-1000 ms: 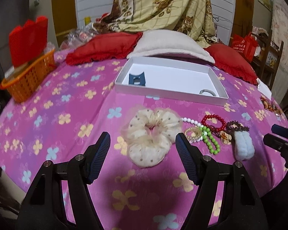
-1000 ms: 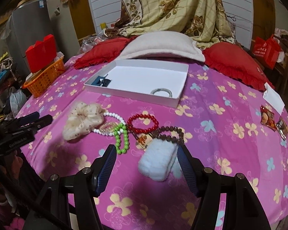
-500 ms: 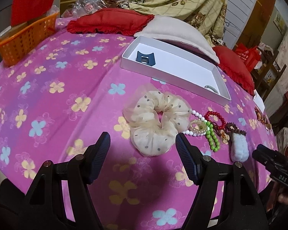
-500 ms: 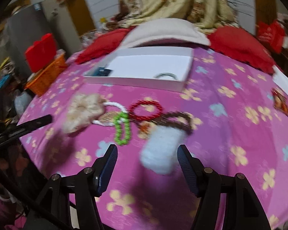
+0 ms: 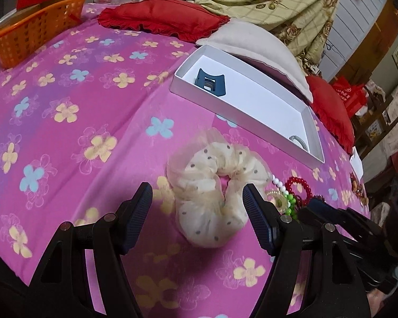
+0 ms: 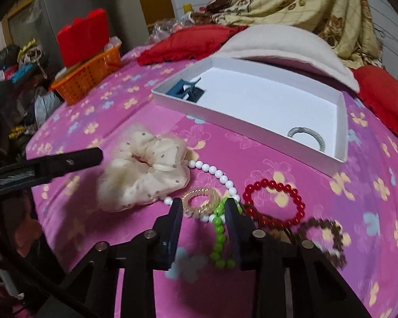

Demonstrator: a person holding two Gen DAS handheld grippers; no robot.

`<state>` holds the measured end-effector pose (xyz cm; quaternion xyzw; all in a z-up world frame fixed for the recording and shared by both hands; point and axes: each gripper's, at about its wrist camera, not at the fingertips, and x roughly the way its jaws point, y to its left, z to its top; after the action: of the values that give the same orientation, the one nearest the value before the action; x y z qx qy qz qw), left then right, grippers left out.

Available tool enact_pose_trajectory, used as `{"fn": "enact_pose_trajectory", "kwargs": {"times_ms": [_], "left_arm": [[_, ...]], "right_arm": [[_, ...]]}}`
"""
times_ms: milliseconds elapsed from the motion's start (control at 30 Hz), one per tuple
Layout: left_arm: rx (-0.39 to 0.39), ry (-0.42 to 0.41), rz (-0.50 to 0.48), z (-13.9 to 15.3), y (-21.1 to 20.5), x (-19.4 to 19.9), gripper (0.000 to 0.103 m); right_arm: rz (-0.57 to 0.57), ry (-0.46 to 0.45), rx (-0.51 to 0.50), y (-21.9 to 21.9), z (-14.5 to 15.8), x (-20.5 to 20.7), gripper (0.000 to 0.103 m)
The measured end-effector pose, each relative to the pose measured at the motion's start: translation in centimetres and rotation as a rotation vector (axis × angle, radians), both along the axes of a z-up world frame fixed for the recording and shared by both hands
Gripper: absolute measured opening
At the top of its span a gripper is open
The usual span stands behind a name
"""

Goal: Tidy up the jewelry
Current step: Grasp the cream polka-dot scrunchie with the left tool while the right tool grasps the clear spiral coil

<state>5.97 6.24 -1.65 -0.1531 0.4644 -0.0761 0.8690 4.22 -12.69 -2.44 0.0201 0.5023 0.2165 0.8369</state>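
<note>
The scrunchie [image 6: 143,167] lies left of the bead bracelets [image 6: 274,202], with the box [image 6: 331,159] behind them.

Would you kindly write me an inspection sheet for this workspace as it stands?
Surface: pink floral bedspread.
Job's things: white box holds blue clip and silver band; scrunchie, white beads, gold coil, green beads, red bracelet, brown bracelet lie outside.
Clutter: orange basket, pillows.
Grippers: left gripper open around scrunchie; right gripper narrowed over green beads, contact unclear.
Cables: nothing seen.
Surroundings: floral blanket.
</note>
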Motion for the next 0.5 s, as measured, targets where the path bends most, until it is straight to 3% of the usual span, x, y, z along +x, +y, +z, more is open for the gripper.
{"fn": "enact_pose_trajectory", "kwargs": {"times_ms": [200,300,500], "left_arm": [[-0.009,0.012,-0.009,-0.4,-0.1,1.1,0.071],[-0.014,0.025,-0.018,-0.9,-0.4,1.7,0.079],[-0.022,0.044,-0.024,-1.6,-0.8,2.5,0.079]], "right_arm": [[0.045,0.027,-0.033,0.3,-1.9,1.4,0.022],[0.059,0.026,-0.036,0.2,-2.0,1.5,0.013],[0.113,0.04,-0.04,1.0,-2.3,2.0,0.013]]}}
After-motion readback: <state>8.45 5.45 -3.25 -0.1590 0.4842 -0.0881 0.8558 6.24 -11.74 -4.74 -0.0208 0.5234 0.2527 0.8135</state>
